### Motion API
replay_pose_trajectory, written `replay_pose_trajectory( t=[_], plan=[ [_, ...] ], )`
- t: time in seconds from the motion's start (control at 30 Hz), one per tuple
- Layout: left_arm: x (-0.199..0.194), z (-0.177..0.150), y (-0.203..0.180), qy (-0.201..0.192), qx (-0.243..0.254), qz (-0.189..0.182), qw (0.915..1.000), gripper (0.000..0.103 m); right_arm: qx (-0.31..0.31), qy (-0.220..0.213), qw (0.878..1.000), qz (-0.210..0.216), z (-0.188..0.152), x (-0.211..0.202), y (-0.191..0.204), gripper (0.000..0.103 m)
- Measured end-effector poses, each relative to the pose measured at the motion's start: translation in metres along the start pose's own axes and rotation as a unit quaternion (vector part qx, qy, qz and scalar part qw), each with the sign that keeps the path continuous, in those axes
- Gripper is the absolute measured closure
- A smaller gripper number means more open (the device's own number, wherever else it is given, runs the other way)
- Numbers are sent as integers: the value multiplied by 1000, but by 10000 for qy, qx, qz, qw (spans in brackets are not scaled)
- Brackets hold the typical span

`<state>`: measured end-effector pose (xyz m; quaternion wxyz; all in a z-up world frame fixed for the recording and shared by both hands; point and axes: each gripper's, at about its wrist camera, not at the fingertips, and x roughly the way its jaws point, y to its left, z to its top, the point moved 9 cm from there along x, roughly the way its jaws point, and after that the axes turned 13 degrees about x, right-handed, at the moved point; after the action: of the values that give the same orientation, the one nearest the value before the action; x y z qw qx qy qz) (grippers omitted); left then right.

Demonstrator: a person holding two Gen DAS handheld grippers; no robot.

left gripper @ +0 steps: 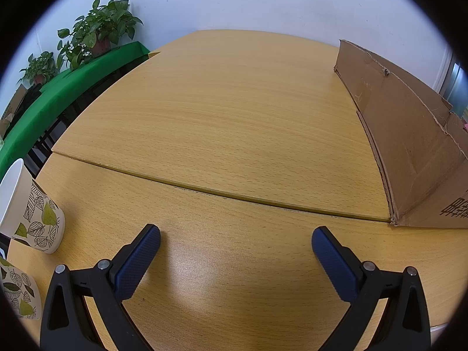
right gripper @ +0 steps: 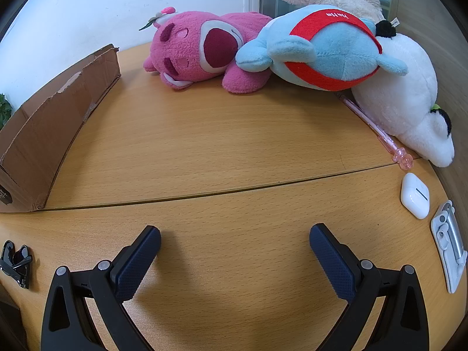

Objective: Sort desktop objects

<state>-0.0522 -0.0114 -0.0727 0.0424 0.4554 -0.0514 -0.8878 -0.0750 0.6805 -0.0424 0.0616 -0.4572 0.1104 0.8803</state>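
Observation:
My left gripper (left gripper: 235, 235) is open and empty above the wooden table (left gripper: 234, 117). Two leaf-patterned paper cups lie at its left, one (left gripper: 32, 213) on its side and another (left gripper: 19, 292) at the frame edge. My right gripper (right gripper: 234, 235) is open and empty above the table (right gripper: 219, 146). Ahead of it lie a pink plush bear (right gripper: 201, 49), a blue and red plush (right gripper: 321, 49) and a white plush (right gripper: 409, 96). A pink pen (right gripper: 377, 130), a white earbud case (right gripper: 415, 194), a white and grey holder (right gripper: 449, 244) and a black clip (right gripper: 16, 261) lie around it.
A cardboard box (left gripper: 409, 134) stands on the table between the two views; it also shows in the right wrist view (right gripper: 49, 122). A green-covered bench (left gripper: 58, 93) with potted plants (left gripper: 99, 26) runs along the left. A white wall is behind the table.

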Motion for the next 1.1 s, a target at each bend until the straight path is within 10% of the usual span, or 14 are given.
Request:
replay_pose_trajectory(
  t=[1.1],
  plan=[
    [0, -3, -4, 5, -9, 15, 10000, 0, 18, -6, 10000, 5, 0, 0, 0, 0]
  ],
)
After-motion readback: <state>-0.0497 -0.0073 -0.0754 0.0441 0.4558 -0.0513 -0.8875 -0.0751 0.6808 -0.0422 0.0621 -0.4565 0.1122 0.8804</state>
